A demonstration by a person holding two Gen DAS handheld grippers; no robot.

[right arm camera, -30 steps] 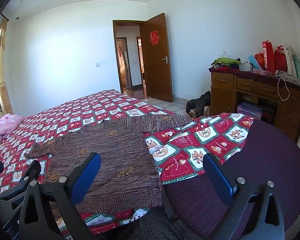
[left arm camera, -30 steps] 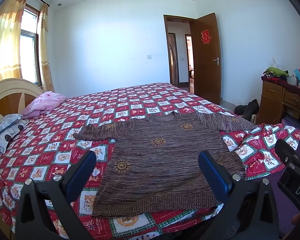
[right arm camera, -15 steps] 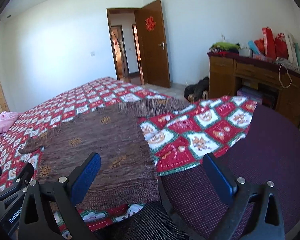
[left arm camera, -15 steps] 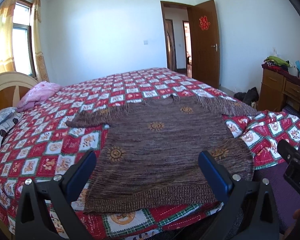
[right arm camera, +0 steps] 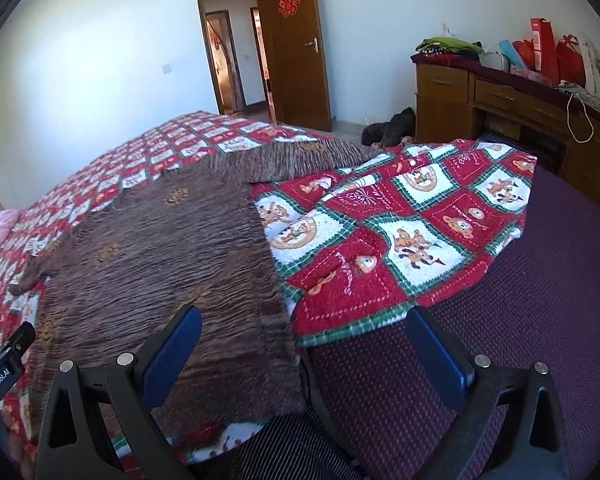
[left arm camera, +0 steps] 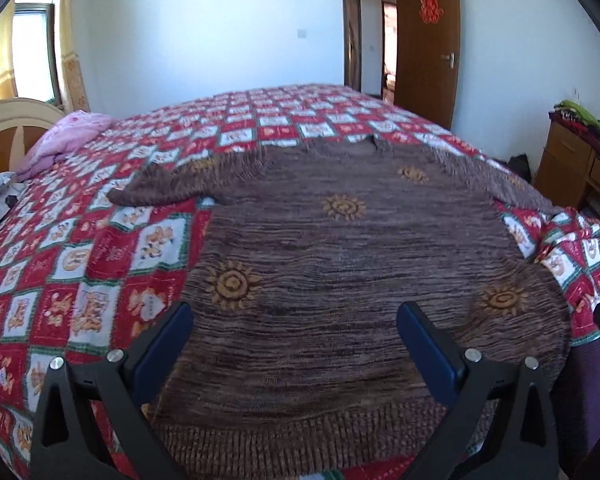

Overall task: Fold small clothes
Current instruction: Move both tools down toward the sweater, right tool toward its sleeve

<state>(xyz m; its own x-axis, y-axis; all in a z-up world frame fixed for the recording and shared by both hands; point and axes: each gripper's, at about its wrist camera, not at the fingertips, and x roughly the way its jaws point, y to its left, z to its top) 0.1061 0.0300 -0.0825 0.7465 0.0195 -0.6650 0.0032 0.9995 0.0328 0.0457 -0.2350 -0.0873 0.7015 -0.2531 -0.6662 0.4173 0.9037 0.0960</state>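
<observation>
Home bedroom: bed (left arm camera: 260, 128) w/ patchwork quilt, headboard (left arm camera: 4, 120), wooden dresser (right arm camera: 500, 100) (clothes piled on top).

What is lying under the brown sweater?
The brown sweater lies flat on the red checked bedspread, which shows all around it. What lies beneath the bedspread is covered.

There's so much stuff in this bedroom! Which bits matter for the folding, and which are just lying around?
For the job: brown sweater; left tongs; right tongs.

Just lying about: pink bedding; clothes pile on the desk; red gift bags; dark heap on the floor.
</observation>
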